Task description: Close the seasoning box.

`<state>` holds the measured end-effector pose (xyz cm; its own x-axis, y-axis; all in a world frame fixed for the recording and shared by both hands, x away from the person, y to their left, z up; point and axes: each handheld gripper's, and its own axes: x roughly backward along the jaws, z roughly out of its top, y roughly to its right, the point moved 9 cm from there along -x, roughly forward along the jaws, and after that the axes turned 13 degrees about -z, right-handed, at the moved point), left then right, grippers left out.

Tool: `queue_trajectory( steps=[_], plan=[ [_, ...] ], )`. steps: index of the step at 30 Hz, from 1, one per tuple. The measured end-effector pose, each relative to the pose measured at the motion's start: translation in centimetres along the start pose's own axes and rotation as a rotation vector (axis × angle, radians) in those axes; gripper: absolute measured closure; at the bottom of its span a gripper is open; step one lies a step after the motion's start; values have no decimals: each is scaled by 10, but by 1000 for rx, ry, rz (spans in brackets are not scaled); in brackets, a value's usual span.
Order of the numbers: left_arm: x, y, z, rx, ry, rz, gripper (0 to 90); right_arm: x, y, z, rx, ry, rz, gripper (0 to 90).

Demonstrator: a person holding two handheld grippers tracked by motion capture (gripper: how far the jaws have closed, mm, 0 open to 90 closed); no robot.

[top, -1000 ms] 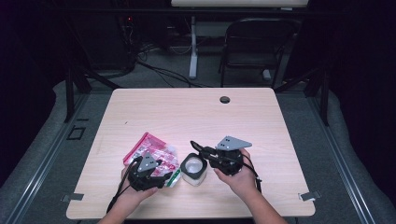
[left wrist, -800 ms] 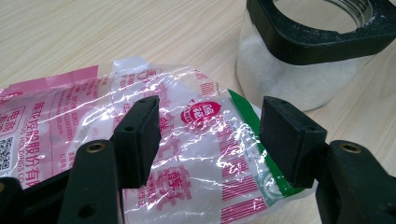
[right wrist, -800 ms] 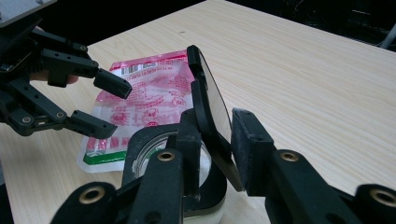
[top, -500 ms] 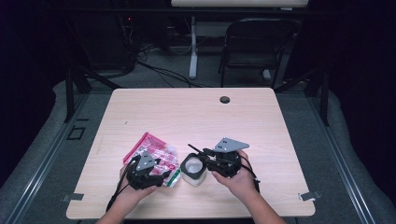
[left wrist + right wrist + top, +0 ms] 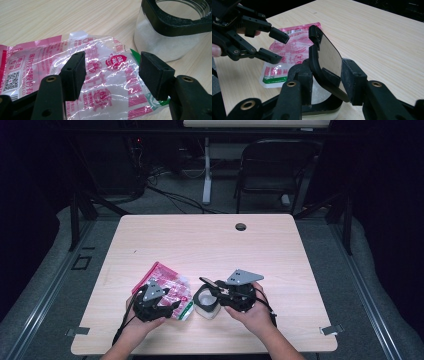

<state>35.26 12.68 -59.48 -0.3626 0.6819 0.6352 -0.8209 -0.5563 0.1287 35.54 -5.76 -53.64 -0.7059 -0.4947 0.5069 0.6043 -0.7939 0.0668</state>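
Observation:
A clear jar of white powder with a black collar stands near the table's front edge. Its hinged black lid is flipped upright between the jaws of my right gripper. Those jaws have just been opening and stand open, with the lid between them. In the high view the right gripper reaches the jar from the right. A pink and clear printed bag lies flat left of the jar. My left gripper hovers open just over the bag, nothing pinched. The jar stands beyond its right jaw.
The wooden table has a round cable hole near its far edge. A dark chair and cables sit on the floor behind the table. The left gripper is over the bag in the right gripper view.
The right gripper's jaws have spread wider around the jar's lid. Both hands have stayed where they were, and the bag has not moved.

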Motion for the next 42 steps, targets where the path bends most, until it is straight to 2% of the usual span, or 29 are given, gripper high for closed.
queue_trajectory(
  steps=[6, 38, 42],
  plan=[
    [2, -4, 0, 5, 9, 15, 391, -1, -2, -1, 12, 1, -7, 601],
    [4, -10, -2, 19, 8, 21, 391, -6, -12, -6, 52, -6, -6, 499],
    [5, -10, -2, 21, 5, 23, 391, -7, -16, -6, 56, -6, 5, 481]
  ],
)
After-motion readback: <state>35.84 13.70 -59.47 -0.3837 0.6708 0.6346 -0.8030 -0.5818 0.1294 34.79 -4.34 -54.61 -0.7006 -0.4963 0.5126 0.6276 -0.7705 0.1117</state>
